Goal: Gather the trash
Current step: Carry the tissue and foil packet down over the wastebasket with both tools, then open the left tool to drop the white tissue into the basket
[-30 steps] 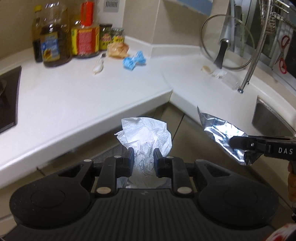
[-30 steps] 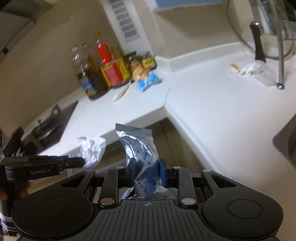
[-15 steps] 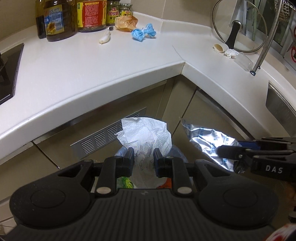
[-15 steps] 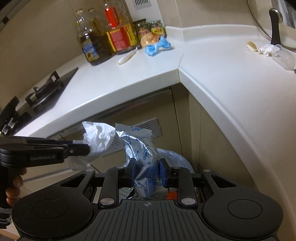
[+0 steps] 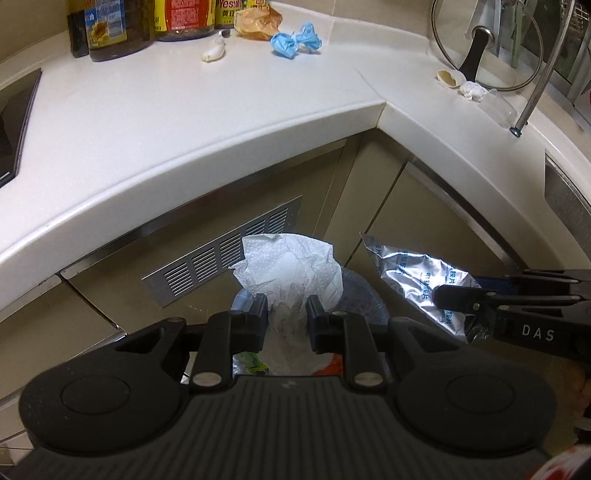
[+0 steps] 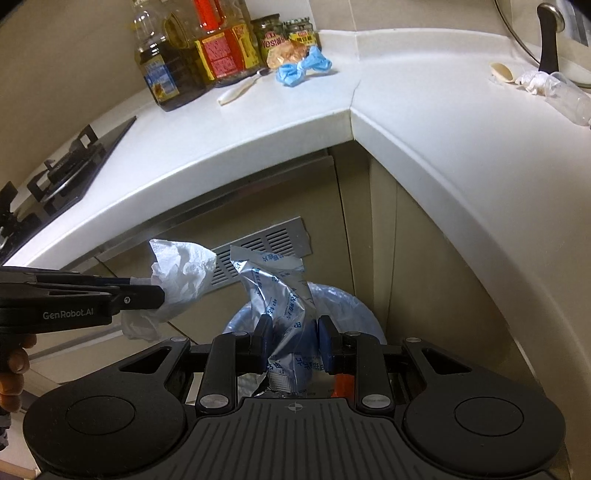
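Note:
My left gripper (image 5: 286,314) is shut on a crumpled white paper towel (image 5: 291,269), held over a trash bin (image 5: 364,291) lined with a pale blue bag, below the counter corner. My right gripper (image 6: 294,339) is shut on a silver foil wrapper (image 6: 275,288) with blue print, also above the bin (image 6: 340,306). The wrapper also shows at the right in the left wrist view (image 5: 417,277). The towel also shows at the left in the right wrist view (image 6: 181,273).
On the white counter (image 5: 184,110) lie a blue crumpled glove (image 5: 293,40), an orange wrapper (image 5: 258,22), a white scrap (image 5: 214,51), a shell (image 5: 448,77) and tissue (image 5: 472,90). Oil bottles (image 6: 177,62), jars, a glass lid (image 5: 487,44), a stove (image 6: 62,173) and a vent grille (image 5: 221,258) surround.
Both grippers have dropped from counter height down in front of the cabinet, bringing the towel and the foil wrapper over the bin. Both stay shut.

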### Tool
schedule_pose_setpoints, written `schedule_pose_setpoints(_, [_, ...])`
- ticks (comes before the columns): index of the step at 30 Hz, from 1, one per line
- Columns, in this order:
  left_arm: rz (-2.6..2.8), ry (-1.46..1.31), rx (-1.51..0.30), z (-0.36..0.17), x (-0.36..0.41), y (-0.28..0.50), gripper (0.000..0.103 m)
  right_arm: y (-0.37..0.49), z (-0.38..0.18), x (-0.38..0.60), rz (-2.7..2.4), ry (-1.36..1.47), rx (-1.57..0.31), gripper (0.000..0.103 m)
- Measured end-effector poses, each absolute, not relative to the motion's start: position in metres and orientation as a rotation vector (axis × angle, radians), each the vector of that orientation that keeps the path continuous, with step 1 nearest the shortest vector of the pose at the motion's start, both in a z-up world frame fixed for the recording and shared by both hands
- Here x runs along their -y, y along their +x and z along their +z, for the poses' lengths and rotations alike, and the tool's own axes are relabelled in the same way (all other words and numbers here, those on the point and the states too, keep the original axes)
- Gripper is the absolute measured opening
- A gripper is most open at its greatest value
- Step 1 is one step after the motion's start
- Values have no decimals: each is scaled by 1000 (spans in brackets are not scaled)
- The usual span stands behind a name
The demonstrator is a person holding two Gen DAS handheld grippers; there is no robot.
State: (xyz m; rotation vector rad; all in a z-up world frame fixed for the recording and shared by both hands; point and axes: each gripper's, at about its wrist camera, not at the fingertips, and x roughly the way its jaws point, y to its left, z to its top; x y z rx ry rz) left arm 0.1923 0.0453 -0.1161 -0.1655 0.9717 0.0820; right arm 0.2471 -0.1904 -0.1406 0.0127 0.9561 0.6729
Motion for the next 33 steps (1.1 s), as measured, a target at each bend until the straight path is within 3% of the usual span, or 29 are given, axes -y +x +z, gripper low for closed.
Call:
schedule_pose_setpoints(11, [31, -152, -1005, -145, -53, 202, 20, 253, -158, 185, 608, 21, -1000, 27])
schedule_pose_setpoints(33, [-56, -15, -1184, -262, -48, 256, 23, 271, -226, 181, 459, 27, -1111, 27])
